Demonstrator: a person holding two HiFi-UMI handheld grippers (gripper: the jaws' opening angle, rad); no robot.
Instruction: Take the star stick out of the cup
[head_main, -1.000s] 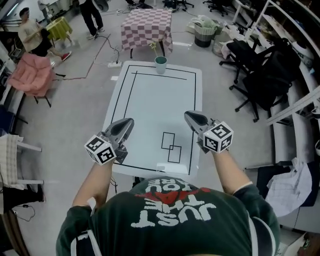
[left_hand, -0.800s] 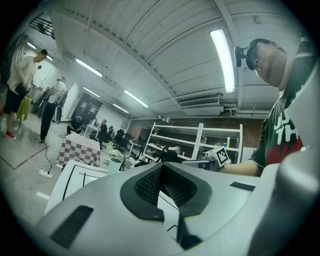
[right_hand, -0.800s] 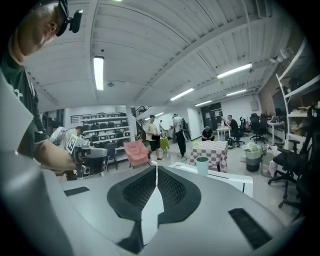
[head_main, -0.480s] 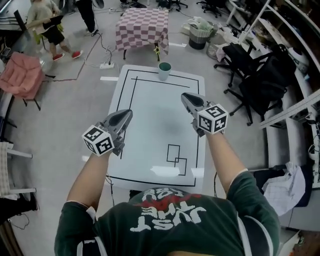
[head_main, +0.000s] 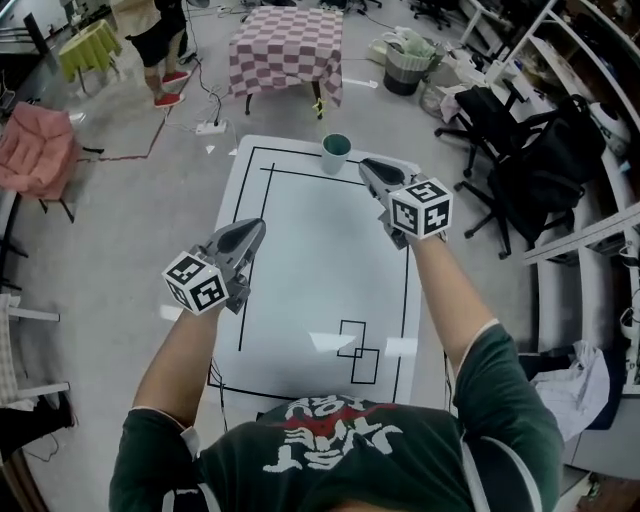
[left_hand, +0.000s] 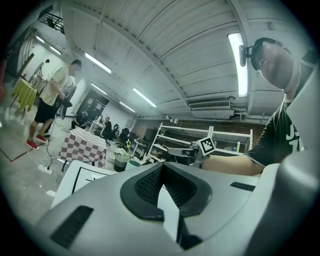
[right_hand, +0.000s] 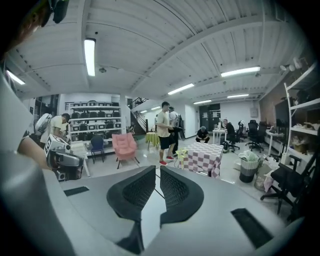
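Nearest me, my left gripper (head_main: 255, 229) hangs over the left half of the white counter (head_main: 300, 250). Its jaws are pressed together with nothing between them, and it is well back from anything the task needs. Further out, my right gripper (head_main: 367, 167) sits above the far right part of the counter. Its pads are closed to a bare sliver and it holds nothing.

Just beyond its tips, a little to their left, the green cup (head_main: 336, 151) stands upright at the far edge of the counter. The star stick (head_main: 319, 106) is in the cup, and its shaft rises out of the mouth with the yellow star at the top. The stick's long axis looks close to vertical, and the lean away from me may only be the steep camera angle.

The right gripper is clearly the nearer one, so I judge the pull is its job. It would need to spread its jaws, come in from the right across the shaft above the rim, then lift straight up along the stick. Past the counter stands a checkered table (head_main: 285, 50).
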